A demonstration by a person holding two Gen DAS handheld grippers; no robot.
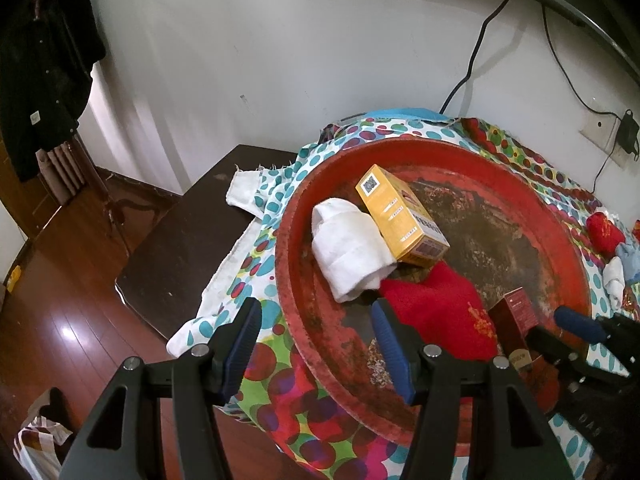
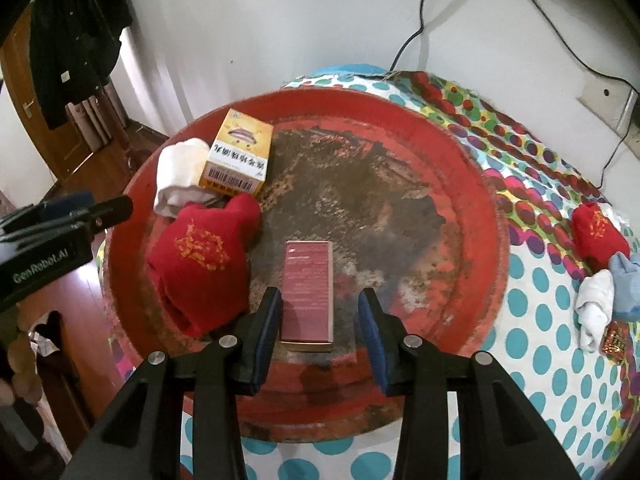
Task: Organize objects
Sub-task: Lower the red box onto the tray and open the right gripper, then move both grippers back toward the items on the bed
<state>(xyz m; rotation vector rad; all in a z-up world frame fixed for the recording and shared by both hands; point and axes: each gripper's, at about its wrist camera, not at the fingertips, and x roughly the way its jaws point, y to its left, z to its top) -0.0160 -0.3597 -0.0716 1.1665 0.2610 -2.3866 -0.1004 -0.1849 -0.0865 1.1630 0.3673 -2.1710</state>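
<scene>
right wrist view: right gripper (image 2: 320, 332) over near rim of worn red tray (image 2: 480, 184), jaws apart around dark red box (image 2: 308, 288) lying flat, right pad clear of it. yellow box (image 2: 236, 152), white sock (image 2: 176, 176), red sock (image 2: 200, 260) at tray's left edge. left gripper (image 1: 316, 344) jaws wide, empty, above tray's left rim.
</scene>
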